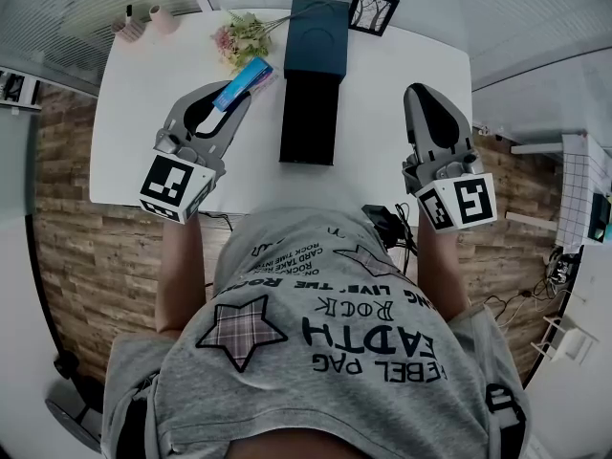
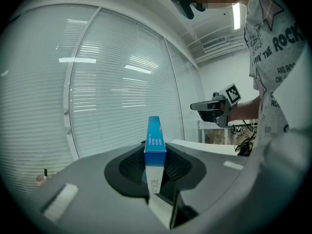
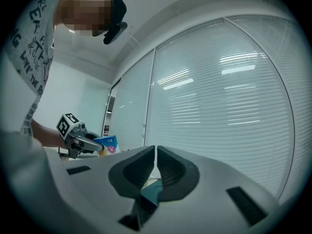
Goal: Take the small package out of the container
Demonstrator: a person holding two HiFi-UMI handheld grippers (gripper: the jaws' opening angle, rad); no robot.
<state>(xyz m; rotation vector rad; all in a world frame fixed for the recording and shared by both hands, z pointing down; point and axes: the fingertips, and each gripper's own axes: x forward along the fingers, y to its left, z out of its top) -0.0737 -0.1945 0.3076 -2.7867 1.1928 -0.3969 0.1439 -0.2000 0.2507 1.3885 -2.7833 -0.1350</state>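
Observation:
The small package is a slim blue and white carton. My left gripper is shut on it and holds it above the white table, left of the container. In the left gripper view the package stands upright between the pads of the left gripper. The container is a dark teal box with a black tray pulled out toward me. My right gripper hovers right of the container, and in its own view the right gripper is shut with nothing between its jaws.
At the table's far edge lie a bunch of flowers, a black picture frame and small vases. Window blinds run behind the table. The person's torso fills the near side, and cables hang at the table's front edge.

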